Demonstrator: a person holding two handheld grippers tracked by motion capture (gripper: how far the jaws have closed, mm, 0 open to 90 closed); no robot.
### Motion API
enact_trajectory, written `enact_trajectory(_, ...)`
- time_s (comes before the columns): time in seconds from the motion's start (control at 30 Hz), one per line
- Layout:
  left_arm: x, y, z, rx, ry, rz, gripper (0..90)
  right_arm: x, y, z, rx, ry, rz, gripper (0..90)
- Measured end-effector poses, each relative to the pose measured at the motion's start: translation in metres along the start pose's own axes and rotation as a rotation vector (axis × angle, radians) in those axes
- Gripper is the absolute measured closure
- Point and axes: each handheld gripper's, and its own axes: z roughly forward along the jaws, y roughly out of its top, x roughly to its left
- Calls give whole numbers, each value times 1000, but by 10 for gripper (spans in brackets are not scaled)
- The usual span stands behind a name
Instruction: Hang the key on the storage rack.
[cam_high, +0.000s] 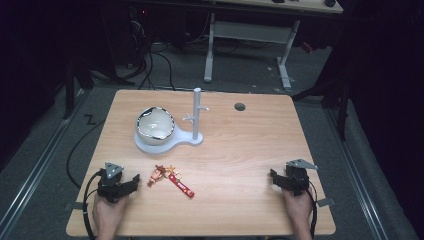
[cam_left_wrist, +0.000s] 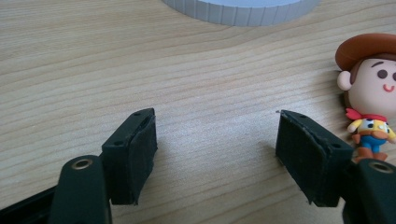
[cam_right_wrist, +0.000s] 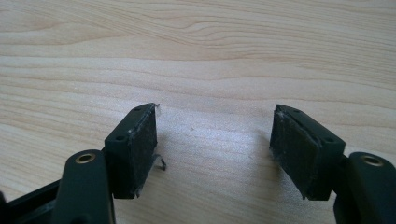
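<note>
Wooden table (cam_high: 235, 150) bare between both spread jaw pairs; left gripper (cam_left_wrist: 217, 140) risks nudging figurine (cam_left_wrist: 371, 88) beside its right-hand jaw.

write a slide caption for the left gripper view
Open left gripper over the wooden table, cowboy figurine beside its jaw.

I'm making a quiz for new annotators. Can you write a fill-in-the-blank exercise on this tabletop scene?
1. The white stand rises from a base that also holds a ____.
2. The cowboy figurine lies nearest the ____ gripper.
3. The fingers of the right gripper are ____, with bare table between them.

Missing words: bowl; left; open
</note>
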Motion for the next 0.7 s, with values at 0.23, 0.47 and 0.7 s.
enact_trajectory(0.23, 1, 0, 0, 0, -29, 12, 289, 0, 0, 0, 0, 0, 0, 323)
enact_trajectory(0.47, 3, 6, -1, 36, -96, 14, 294, 0, 0, 0, -1, 1, -2, 322)
enact_trajectory(0.7, -1, 6, -7, 11, -157, 0, 312, 0, 0, 0, -1, 1, -2, 322)
